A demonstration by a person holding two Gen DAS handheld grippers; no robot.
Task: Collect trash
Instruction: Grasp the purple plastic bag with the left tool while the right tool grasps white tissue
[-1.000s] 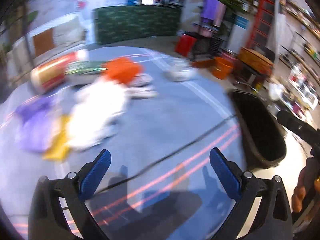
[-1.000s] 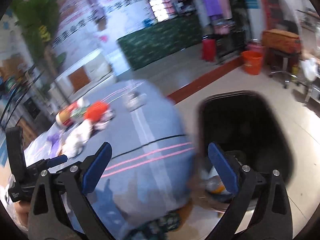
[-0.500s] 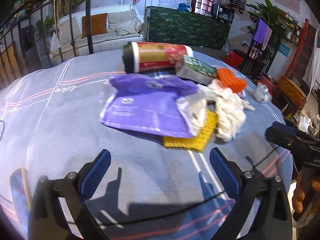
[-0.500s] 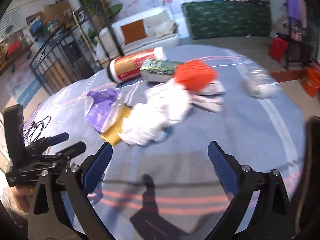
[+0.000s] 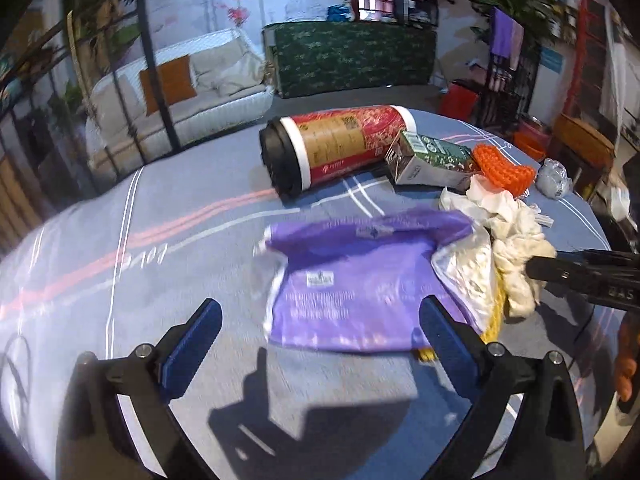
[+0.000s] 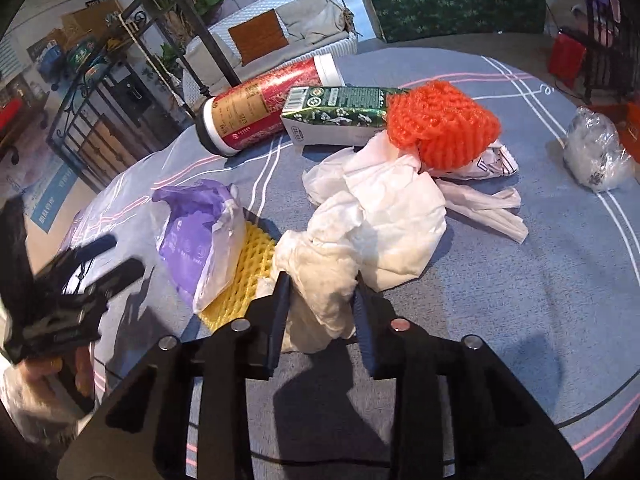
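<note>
Trash lies on a round grey-blue table (image 5: pixel 168 248). My right gripper (image 6: pixel 320 300) is shut on the near end of a crumpled white paper wad (image 6: pixel 372 220), which also shows in the left wrist view (image 5: pixel 516 256). My left gripper (image 5: pixel 320 344) is open and empty, just in front of a purple plastic bag (image 5: pixel 360 280), also in the right wrist view (image 6: pixel 192 232). A yellow foam net (image 6: pixel 244 272) lies under the bag. Behind are a red canister (image 5: pixel 340 148), a green carton (image 5: pixel 432 158) and an orange foam net (image 6: pixel 440 124).
A clear crumpled bag (image 6: pixel 596 152) lies at the table's far right, and a flat white wrapper (image 6: pixel 488 204) lies beside the wad. A sofa (image 5: pixel 180 92), a metal rack (image 6: pixel 120 92) and a green-covered counter (image 5: pixel 352 56) stand beyond the table.
Both grippers swung from the black bin back to the trash pile. My right gripper moved in and closed on the white paper wad. My left gripper moved closer to the purple bag.
</note>
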